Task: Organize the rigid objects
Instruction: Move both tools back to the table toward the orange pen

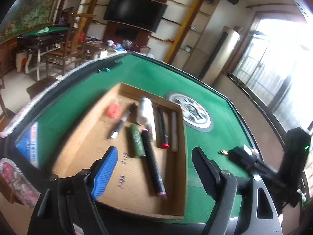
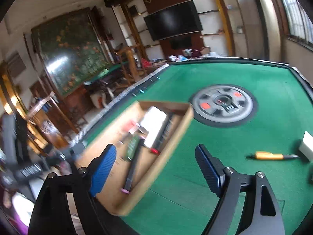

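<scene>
A shallow cardboard tray (image 1: 82,150) lies on the green felt table. In it are a black marker with pink ends (image 1: 152,162), a green tube (image 1: 137,144), a red-capped black marker (image 1: 163,129), a pale stick (image 1: 173,131), a white bottle (image 1: 145,110), a black pen (image 1: 125,120) and a small orange-red item (image 1: 113,109). My left gripper (image 1: 154,152) hovers open above the tray's near part, gripping nothing. My right gripper (image 2: 155,148) is open and empty over the tray's right wall (image 2: 176,129). A yellow pen (image 2: 270,155) lies on the felt to its right.
The table's round centre dial (image 2: 225,105) sits beyond the tray. A white box (image 2: 307,145) touches the pen's far end at the right edge. A blue booklet (image 1: 29,146) lies by the table's left rim. Chairs and another table stand past the left side.
</scene>
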